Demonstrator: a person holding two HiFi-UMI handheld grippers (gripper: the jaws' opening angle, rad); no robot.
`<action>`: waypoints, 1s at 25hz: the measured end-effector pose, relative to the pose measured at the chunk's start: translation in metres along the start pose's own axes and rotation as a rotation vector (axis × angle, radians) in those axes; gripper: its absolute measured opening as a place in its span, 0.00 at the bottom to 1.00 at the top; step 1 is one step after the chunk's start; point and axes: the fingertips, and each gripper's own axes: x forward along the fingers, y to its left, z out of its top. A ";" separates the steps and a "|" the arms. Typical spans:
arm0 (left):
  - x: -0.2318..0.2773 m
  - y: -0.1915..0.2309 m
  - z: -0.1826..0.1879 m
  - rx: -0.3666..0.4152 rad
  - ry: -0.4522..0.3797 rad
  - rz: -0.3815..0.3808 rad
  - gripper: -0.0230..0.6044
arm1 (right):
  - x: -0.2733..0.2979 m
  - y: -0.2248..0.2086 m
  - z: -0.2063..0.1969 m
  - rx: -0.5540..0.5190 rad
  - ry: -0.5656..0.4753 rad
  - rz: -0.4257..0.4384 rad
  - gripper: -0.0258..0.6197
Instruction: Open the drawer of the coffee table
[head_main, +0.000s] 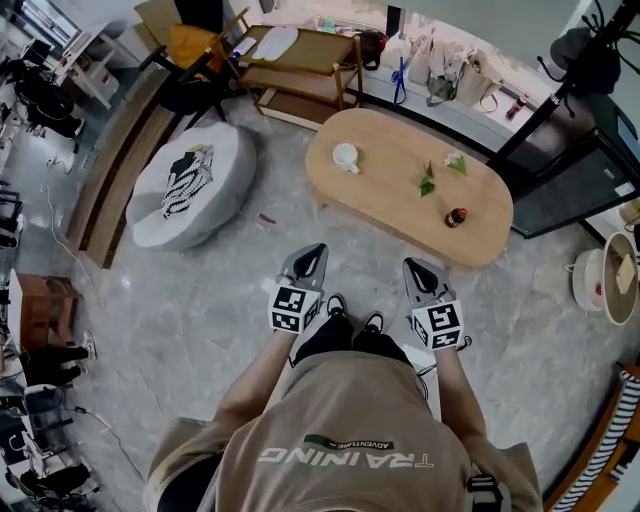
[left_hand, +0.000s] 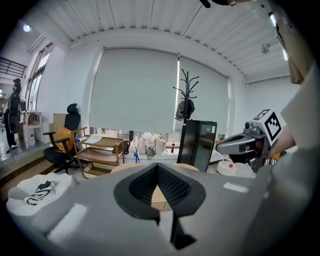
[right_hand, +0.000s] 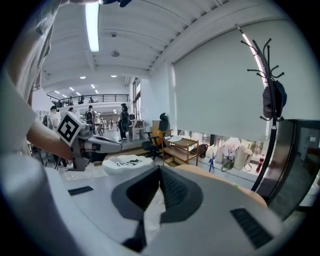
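Just ahead of my shoes (head_main: 353, 313), above the grey stone floor (head_main: 200, 300), I held both grippers side by side, tilted a little downward and aimed at the coffee table (head_main: 385, 205). My left gripper (head_main: 311, 250) had its black fingers (left_hand: 142, 187) pressed together at the tips with nothing between them. My right gripper (head_main: 419, 265) was the same, its fingers (right_hand: 176, 192) closed on nothing. Neither touched the table, and a strip of bare floor lay between the tips and its near edge.

The table was a pale wooden oval standing slantwise in front of me. From these angles I could not make out its drawer. On its top sat a white cup (head_main: 345, 157) towards the left end, two small green sprigs (head_main: 427, 181) near the middle, and a small dark red object (head_main: 456, 216) close to the near edge on the right.

To the left of the table lay a round grey pouf (head_main: 215, 150) with a black-and-white cloth (head_main: 188, 180) on it. Beyond the table, by the far wall, stood a wooden trolley (head_main: 300, 62) and a row of bags (head_main: 450, 70). A black coat stand (left_hand: 186, 95) rose at the right beside a dark cabinet (left_hand: 200, 142).
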 end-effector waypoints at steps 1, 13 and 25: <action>0.002 0.004 0.000 0.002 -0.003 -0.006 0.02 | 0.003 0.001 0.003 0.006 -0.002 -0.006 0.05; 0.045 0.045 0.013 -0.024 -0.030 -0.010 0.02 | 0.042 -0.024 0.020 0.018 -0.033 -0.044 0.05; 0.085 0.016 -0.015 -0.086 -0.037 0.042 0.02 | 0.054 -0.065 -0.031 0.080 -0.074 -0.043 0.05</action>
